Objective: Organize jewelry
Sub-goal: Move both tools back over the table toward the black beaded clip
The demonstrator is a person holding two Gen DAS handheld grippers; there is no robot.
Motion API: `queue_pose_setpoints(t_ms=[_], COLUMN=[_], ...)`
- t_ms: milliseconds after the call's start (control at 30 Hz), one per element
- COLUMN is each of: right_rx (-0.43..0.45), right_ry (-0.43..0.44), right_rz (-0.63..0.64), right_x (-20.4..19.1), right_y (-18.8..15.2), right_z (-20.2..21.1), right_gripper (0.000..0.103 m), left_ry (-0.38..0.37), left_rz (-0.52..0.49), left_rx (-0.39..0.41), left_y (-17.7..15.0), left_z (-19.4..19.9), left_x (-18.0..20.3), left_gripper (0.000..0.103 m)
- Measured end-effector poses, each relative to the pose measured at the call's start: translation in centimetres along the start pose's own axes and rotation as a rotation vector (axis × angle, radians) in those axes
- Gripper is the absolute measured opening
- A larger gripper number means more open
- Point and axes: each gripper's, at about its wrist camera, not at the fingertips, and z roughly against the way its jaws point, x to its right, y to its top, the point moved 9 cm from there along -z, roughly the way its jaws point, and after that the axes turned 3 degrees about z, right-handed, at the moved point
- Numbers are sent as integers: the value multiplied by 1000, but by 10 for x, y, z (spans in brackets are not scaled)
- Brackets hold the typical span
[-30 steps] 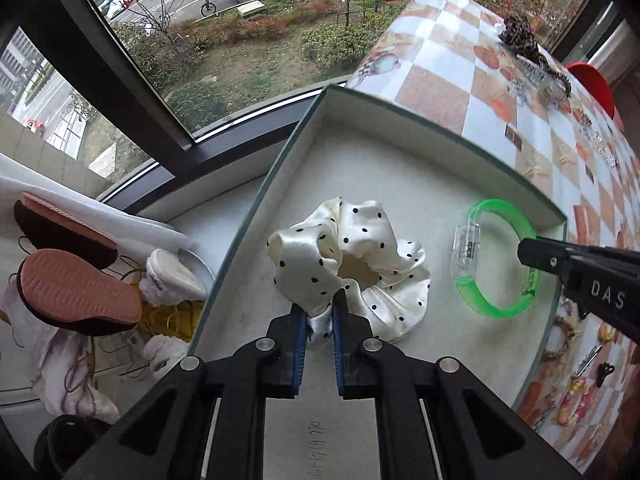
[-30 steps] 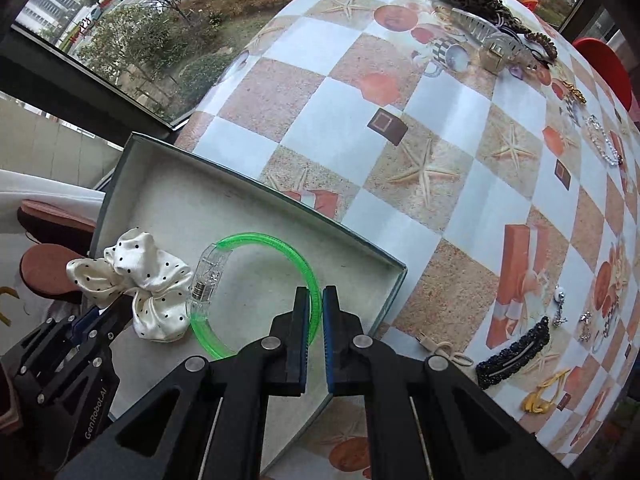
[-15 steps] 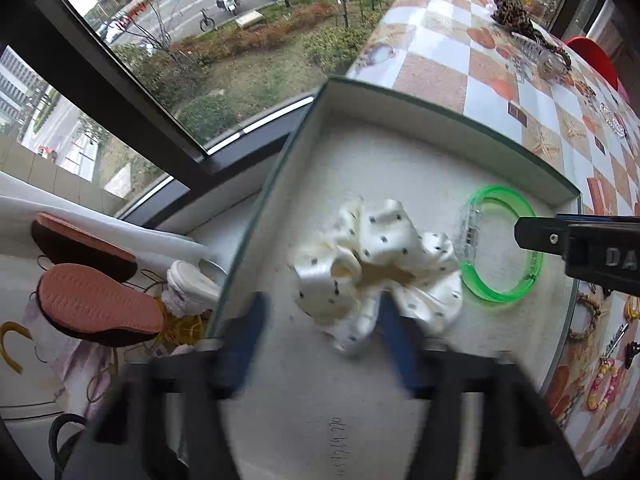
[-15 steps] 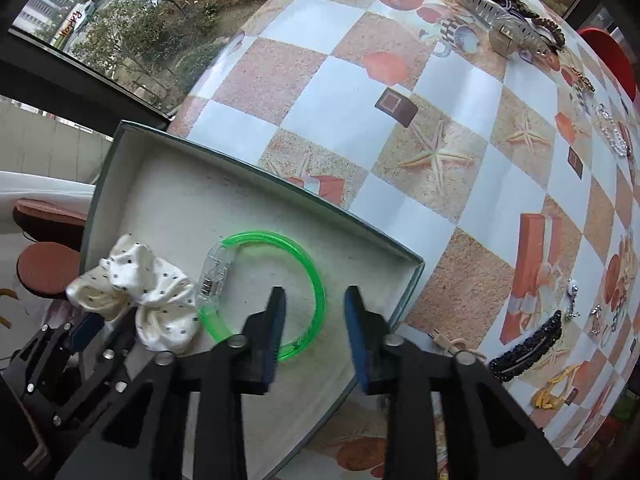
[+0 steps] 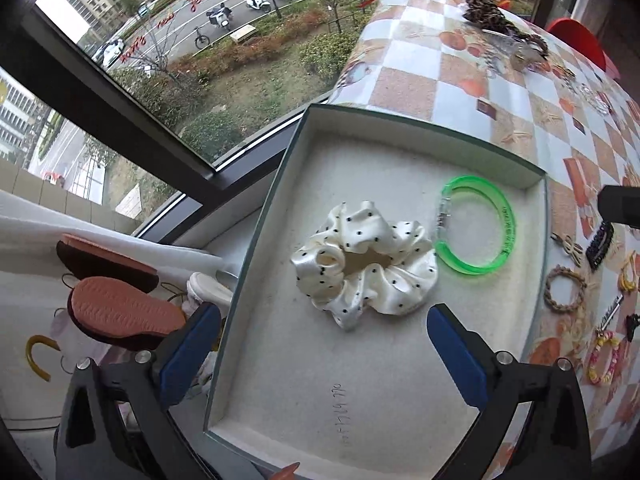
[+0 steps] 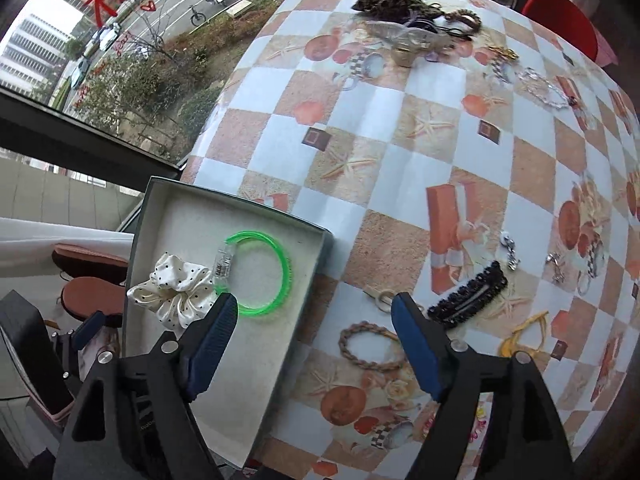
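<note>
In the left wrist view, the left gripper is spread wide and holds nothing; its blue pads sit at about 8 and 4 o'clock of the frame. Between and just beyond them, the white polka-dot scrunchie lies on the floor of the open box. The green bangle lies flat at the scrunchie's 2 o'clock, its clear clasp touching or nearly touching the fabric; which, the view cannot settle. A dark tip of the right gripper pokes in at 3 o'clock, mostly cut off. Faint handwriting on the box floor is unreadable. On the checkered tablecloth, small trinkets at 4 o'clock are blurred by the lens edge.

In the right wrist view, the right gripper is likewise wide apart and empty. Its left pad hides a bit of the bangle, which lies in the box at 9 o'clock, with the scrunchie beside it. A braided hair tie rests on the cloth between the pads, partly covered by the right one; a black beaded clip lies at 3 o'clock. A heap of jewellery at 12 o'clock is too tangled to sort out.
</note>
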Motion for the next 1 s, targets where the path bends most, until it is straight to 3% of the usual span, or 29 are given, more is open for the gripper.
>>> queue_pose_setpoints(t_ms=[267,533,1000], right_rx=[2,-29,-62], right_ry=[-44,-108,-139], right_rz=[-167,-306,-438], right_x=[83,159,227], right_y=[-52,-105,-160], right_z=[24,32,31], right_gripper=[86,86,86], left_ry=[-23,-50,-119], left_rz=[-99,-248,-415], left_rx=[21,76,38], left_y=[11,20,16], left_z=[17,42,48], left_x=[34,95,185], left_gripper=[103,103,103])
